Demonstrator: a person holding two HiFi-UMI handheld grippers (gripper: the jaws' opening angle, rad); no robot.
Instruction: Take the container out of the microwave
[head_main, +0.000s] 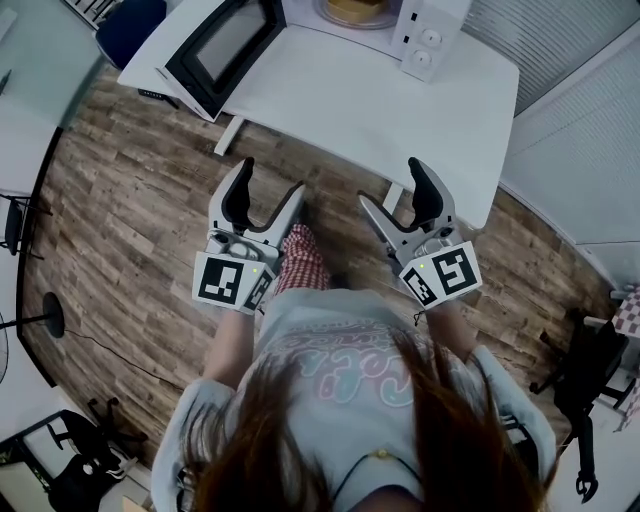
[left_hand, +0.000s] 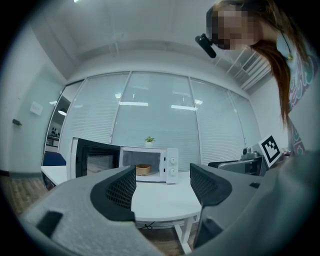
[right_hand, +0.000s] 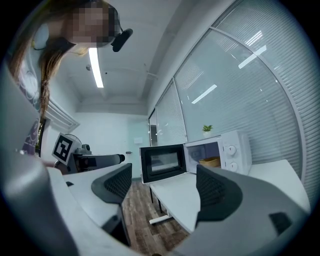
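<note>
While the person stood back from the white worktop, both tools hung in the air on its near side, well apart from everything on it. The left hand-held gripper had its jaws spread wide with nothing between them; its own view showed only the worktop and the microwave past the gap. The right hand-held gripper was likewise wide and empty, held just right of the left one. At the far end of the worktop the microwave stood with its door swung fully open to the left. The container, a low tan round thing, sat inside the open cavity on its floor. A small potted plant stood on top of the microwave. Wood-patterned floor lay beneath both grippers.
</note>
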